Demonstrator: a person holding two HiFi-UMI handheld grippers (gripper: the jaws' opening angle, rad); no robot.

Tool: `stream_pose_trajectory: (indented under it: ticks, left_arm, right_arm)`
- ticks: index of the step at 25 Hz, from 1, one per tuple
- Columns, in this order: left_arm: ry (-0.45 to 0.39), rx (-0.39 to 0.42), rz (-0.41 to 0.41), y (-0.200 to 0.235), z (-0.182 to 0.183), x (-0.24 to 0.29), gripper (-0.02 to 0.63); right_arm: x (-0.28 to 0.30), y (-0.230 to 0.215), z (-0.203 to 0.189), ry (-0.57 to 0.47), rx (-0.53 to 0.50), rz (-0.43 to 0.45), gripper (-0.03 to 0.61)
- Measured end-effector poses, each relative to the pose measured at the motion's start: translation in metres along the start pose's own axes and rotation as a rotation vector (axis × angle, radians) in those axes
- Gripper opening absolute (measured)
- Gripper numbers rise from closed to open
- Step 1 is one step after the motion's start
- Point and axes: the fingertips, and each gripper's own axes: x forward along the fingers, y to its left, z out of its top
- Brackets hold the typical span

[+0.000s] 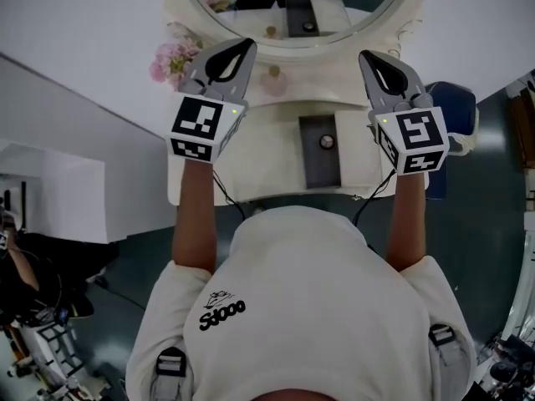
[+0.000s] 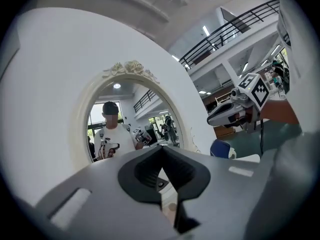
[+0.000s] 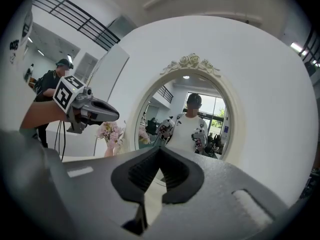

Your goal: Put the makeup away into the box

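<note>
**Gripper state**
- The left gripper [image 1: 247, 47] is held level over the left part of the counter [image 1: 267, 170] and points at the mirror [image 1: 251, 11]. Its jaws are fully together, with nothing between them.
- The right gripper [image 1: 366, 57] is held level over the right part of the counter, well apart from the left one, and points the same way. Its jaws also meet at the tips and hold nothing.

**Task items**
- The box [image 1: 320, 172] is a dark, open rectangle at the middle of the counter, between the two grippers and below them.
- A small round item [image 1: 327, 141] lies inside the box. It is too small to identify.
- A small pale item [image 1: 273, 75] stands on the counter near the base of the mirror. It is too blurred to identify.

**Surroundings**
- The mirror is oval with a white carved frame. In both gripper views it reflects the person in a white shirt [image 1: 318, 307] with both grippers raised.
- Pink flowers [image 1: 171, 58] stand at the left end of the counter, just beside the left gripper.
- A blue and white object [image 1: 458, 111] sits past the right end of the counter.
</note>
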Motion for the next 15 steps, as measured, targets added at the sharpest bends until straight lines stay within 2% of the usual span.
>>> stream_pose_trajectory:
  ticks: [5, 15]
  left_arm:
    - [-0.042, 0.003, 0.006, 0.000, 0.012, -0.002, 0.015]
    - [-0.040, 0.011, -0.027, -0.004, 0.009, 0.003, 0.017]
  right_arm:
    - [0.002, 0.002, 0.005, -0.008, -0.006, 0.005, 0.002]
    - [0.002, 0.003, -0.006, 0.015, 0.000, -0.006, 0.002]
